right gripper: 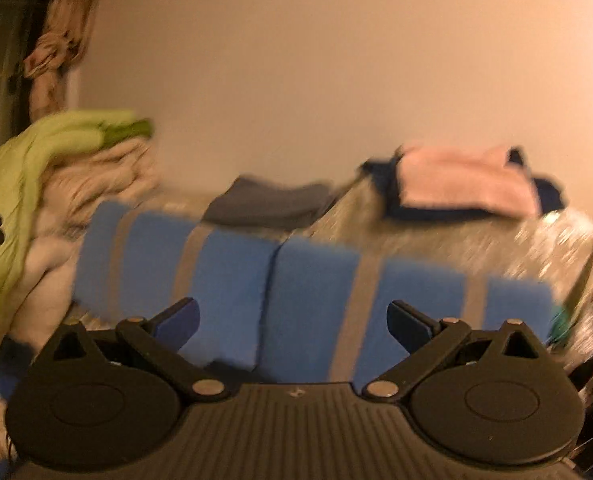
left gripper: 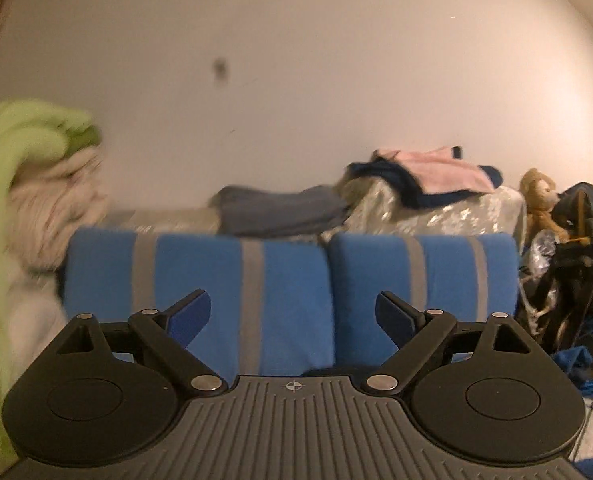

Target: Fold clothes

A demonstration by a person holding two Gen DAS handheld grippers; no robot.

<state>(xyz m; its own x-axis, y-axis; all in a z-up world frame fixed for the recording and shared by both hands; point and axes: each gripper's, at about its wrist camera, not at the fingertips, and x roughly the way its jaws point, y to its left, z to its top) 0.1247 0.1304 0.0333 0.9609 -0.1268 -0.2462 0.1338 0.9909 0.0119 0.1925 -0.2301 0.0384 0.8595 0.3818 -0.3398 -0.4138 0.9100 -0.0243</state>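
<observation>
Left wrist view – gripper: the left gripper has its jaws spread wide with nothing between them.
Left wrist view – clothes: two blue cushions with grey stripes stand just beyond the gripper tips. Behind them lies a flat grey folded garment. To the right a pink cloth over a dark navy one rests on a shiny silver-patterned covered block. At far left a heap of lime-green and cream fabric is piled high.
Left wrist view – clutter: a brown plush toy and a dark bag with blue cord sit at the right.
Right wrist view – gripper: the right gripper is also wide and holds nothing.
Right wrist view – clothes: the picture is smeared, so edges are hard to read. The grey garment lies ahead past the cushions, the pink-and-navy pair up to the right, the green-and-cream heap at the left.
Stage: neat pieces beside a loose heap fit either a job partly through or one with only the heap left – I cannot tell which.
Risk: with blurred sight, a grab into the heap could take several layers at once and drag the pile over. The cord could snag a gripper straying right.
</observation>
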